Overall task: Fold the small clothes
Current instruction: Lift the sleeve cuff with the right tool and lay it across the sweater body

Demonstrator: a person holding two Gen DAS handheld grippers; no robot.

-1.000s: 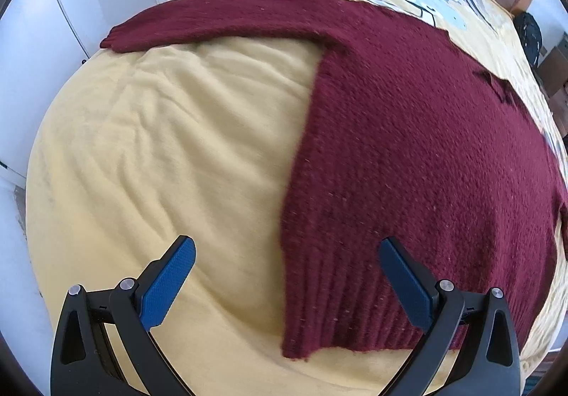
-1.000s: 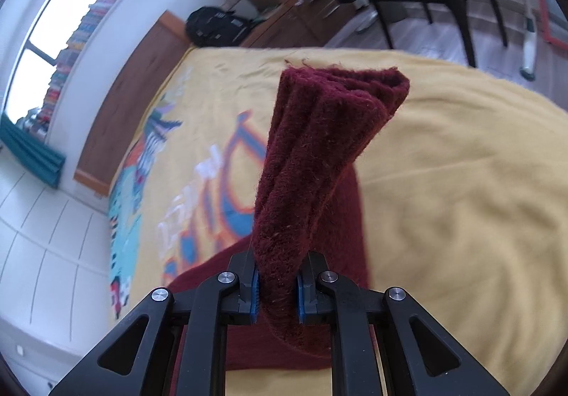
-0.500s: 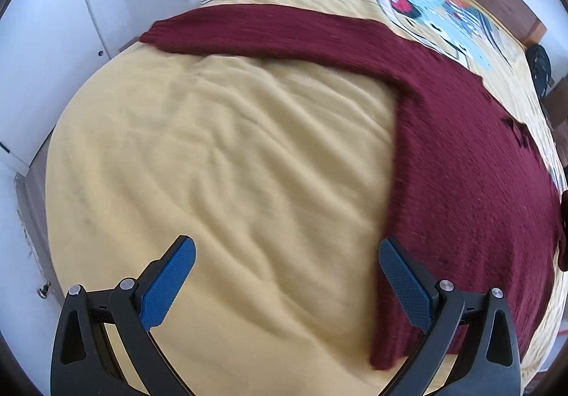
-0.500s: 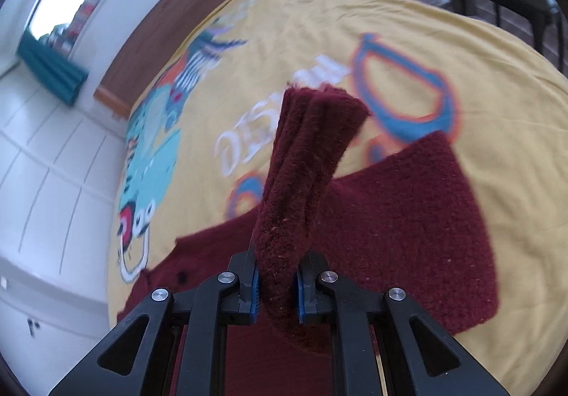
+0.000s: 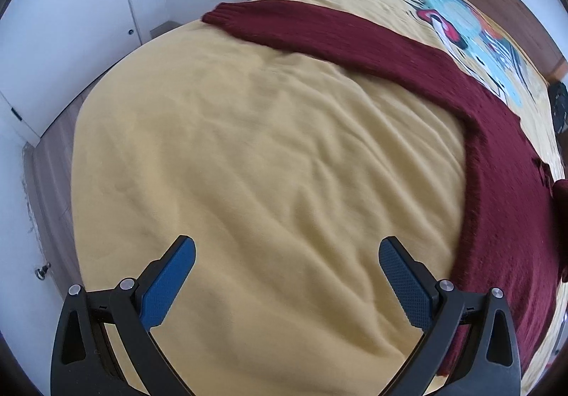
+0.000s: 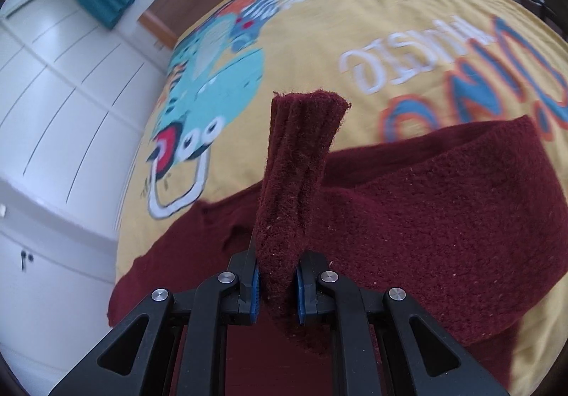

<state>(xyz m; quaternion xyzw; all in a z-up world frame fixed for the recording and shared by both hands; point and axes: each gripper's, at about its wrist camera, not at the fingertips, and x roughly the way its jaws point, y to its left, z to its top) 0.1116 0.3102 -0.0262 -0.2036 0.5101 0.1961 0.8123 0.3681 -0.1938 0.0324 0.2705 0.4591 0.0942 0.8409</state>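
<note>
Right hand-held gripper point(image 6: 278, 284) is pinching the cuff end of the sweater's sleeve point(image 6: 298, 183), blue pads clamped on the knit with the cuff standing up past the fingertips. Reads as the sleeve-fold step: gripping at the cuff lets the whole sleeve be carried across the sweater point(image 6: 443, 247) body, and the band of sleeve trailing off to the right in the right wrist view fits that. Left hand-held gripper point(image 5: 287, 266) is spread wide, nothing between its pads, hovering above bare yellow bedspread point(image 5: 248, 147) beside the sweater's side edge; likely parked clear so it doesn't drag the fabric, or lining up for the other sleeve point(image 5: 319, 30). That sleeve lies flat and stretched straight out toward the far corner of the bed, cuff near the edge by the white cupboards point(image 5: 71, 23), untouched. Sweater body lies flat on the bed, partly over the printed cartoon graphic point(image 6: 213, 83) on the bedspread. Progress: early, first sleeve in hand, second sleeve and body folds not yet done. Risk: thick knit, so the cuff may bunch or land skewed if released without laying it flat along the body.
</note>
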